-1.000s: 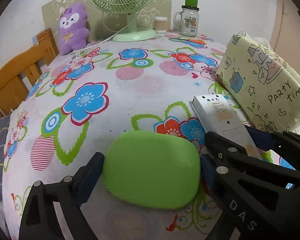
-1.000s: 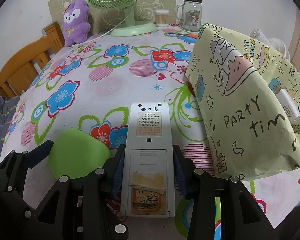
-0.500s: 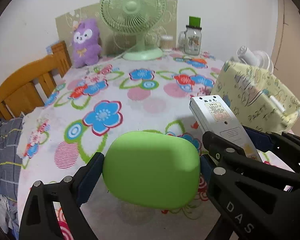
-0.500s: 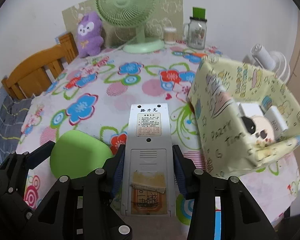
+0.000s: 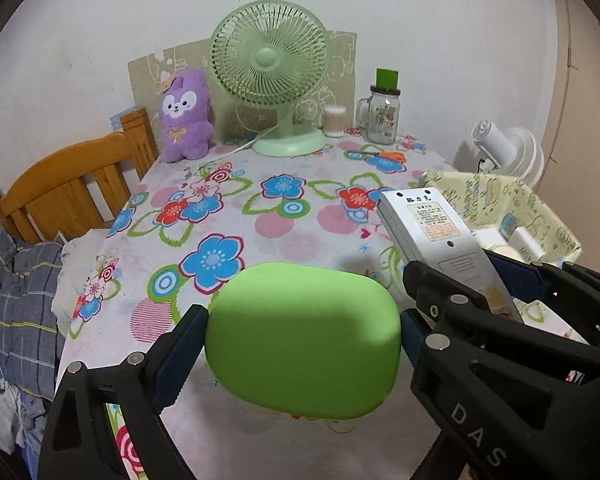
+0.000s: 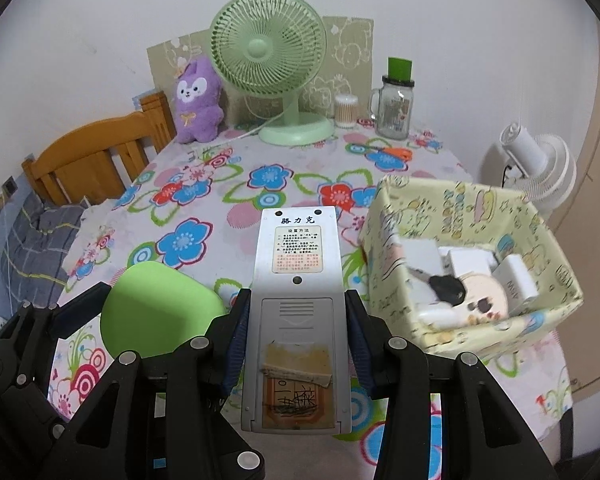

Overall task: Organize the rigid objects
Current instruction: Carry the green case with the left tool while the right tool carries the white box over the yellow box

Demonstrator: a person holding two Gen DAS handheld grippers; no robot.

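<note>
My left gripper (image 5: 303,322) is shut on a rounded green case (image 5: 304,340) and holds it above the flowered table (image 5: 220,216). My right gripper (image 6: 296,312) is shut on a grey-white remote control (image 6: 296,304), back side up, also held above the table. The remote also shows in the left wrist view (image 5: 432,240), and the green case shows in the right wrist view (image 6: 156,308). A yellow cartoon-print fabric box (image 6: 536,216) stands at the right, with several white items inside; it also shows in the left wrist view (image 5: 500,200).
At the table's back stand a green fan (image 6: 272,48), a purple plush toy (image 6: 198,100), a cotton-swab jar (image 6: 346,110) and a glass mug jar (image 6: 396,108). Orange scissors (image 6: 396,152) lie near them. A wooden chair (image 6: 96,160) is left, a white fan (image 6: 536,164) right.
Both grippers have risen with the green case and the remote, lifting them off the table. The view now looks down into the fabric box.
</note>
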